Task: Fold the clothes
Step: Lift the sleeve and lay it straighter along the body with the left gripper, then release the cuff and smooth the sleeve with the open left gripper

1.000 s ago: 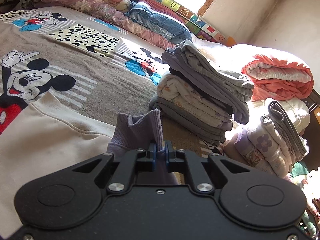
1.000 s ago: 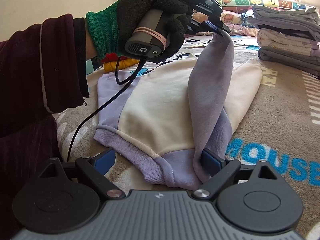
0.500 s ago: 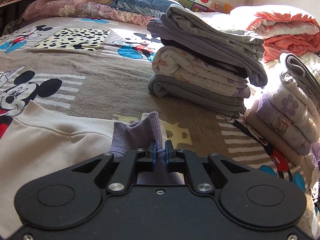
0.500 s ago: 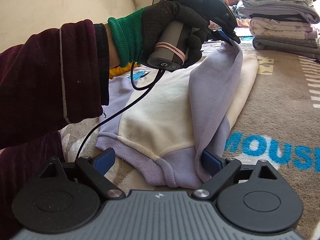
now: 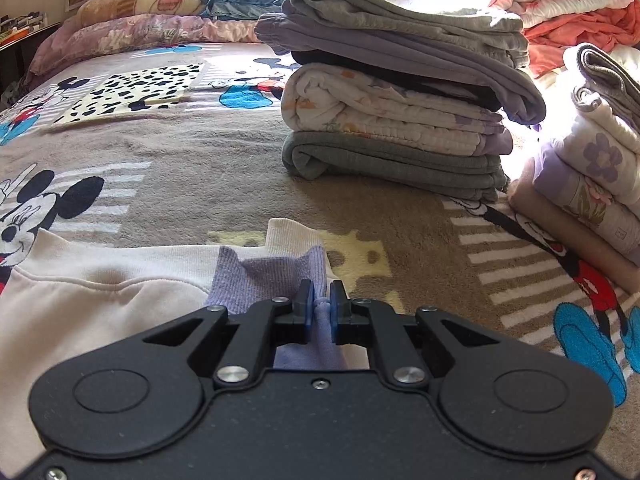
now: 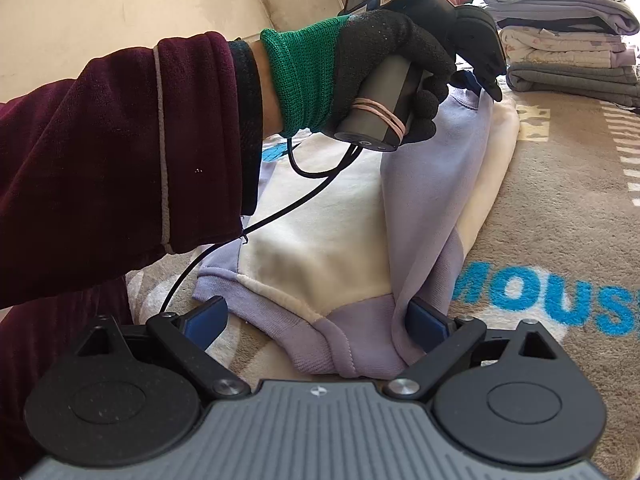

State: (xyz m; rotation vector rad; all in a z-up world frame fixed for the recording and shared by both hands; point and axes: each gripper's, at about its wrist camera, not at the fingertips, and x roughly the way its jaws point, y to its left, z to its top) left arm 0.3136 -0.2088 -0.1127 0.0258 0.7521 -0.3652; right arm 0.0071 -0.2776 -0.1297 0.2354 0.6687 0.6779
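Left gripper (image 5: 319, 314) clenched on the lilac sleeve cuff (image 5: 276, 276), now lower and further across the cream sweatshirt (image 6: 320, 236) than a second ago, sleeve draping along the body instead of hanging lifted. Right gripper (image 6: 316, 320) unmoved, jaws spread wide at the hem (image 6: 320, 340), gripping nothing. Sweatshirt lies mid-bed on the cartoon blanket (image 5: 180, 168), folded stacks (image 5: 392, 112) toward the far edge. Sleeve fold looks almost laid; release likely next.

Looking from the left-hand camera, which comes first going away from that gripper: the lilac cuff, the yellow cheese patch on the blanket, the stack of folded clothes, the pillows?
1. Lilac cuff, pinched in the left gripper.
2. Cheese patch, just beyond.
3. Stack of folded clothes, mid-bed, right.
4. Pillows, at the far end, left.
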